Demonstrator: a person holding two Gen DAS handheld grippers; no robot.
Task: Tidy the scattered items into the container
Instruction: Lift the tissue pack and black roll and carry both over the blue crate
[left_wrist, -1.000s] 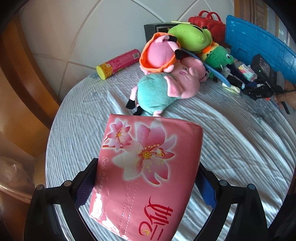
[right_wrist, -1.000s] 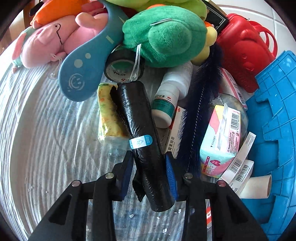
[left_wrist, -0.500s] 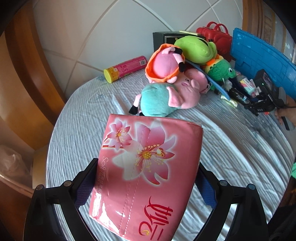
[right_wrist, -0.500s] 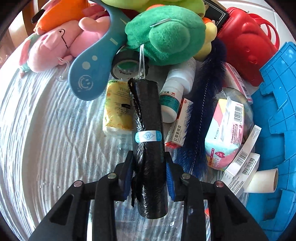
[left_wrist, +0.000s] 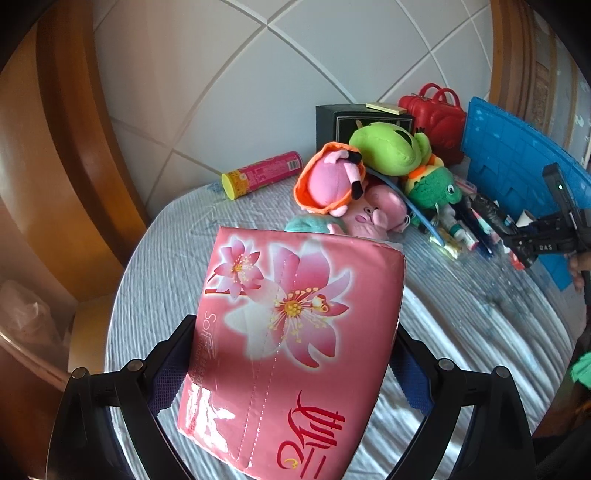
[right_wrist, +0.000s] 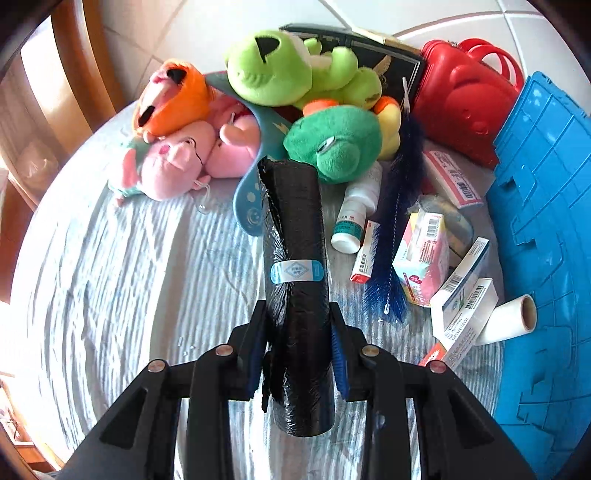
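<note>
My left gripper (left_wrist: 284, 363) is shut on a pink tissue pack (left_wrist: 291, 339) printed with flowers, held above the round table. My right gripper (right_wrist: 298, 349) is shut on a black roll of bin bags (right_wrist: 295, 266) with a blue label, lifted off the table over the clutter. That same right gripper (left_wrist: 517, 236) shows at the far right of the left wrist view, with the black roll (left_wrist: 487, 210) in it. The blue crate (right_wrist: 546, 229) stands at the table's right side; in the left wrist view the blue crate (left_wrist: 517, 158) is behind the right gripper.
Plush toys (right_wrist: 303, 74) are heaped at the table's far side beside a red bag (right_wrist: 461, 96) and a black box (left_wrist: 354, 118). Small boxes, a white bottle (right_wrist: 354, 221), a blue brush (right_wrist: 395, 236) and a paper roll (right_wrist: 506, 321) lie near the crate. A pink can (left_wrist: 262, 173) lies far left.
Both grippers have risen with their loads. The black roll has come up off the table, and the yellow packet and tape roll beside it have passed out of the right wrist view.
</note>
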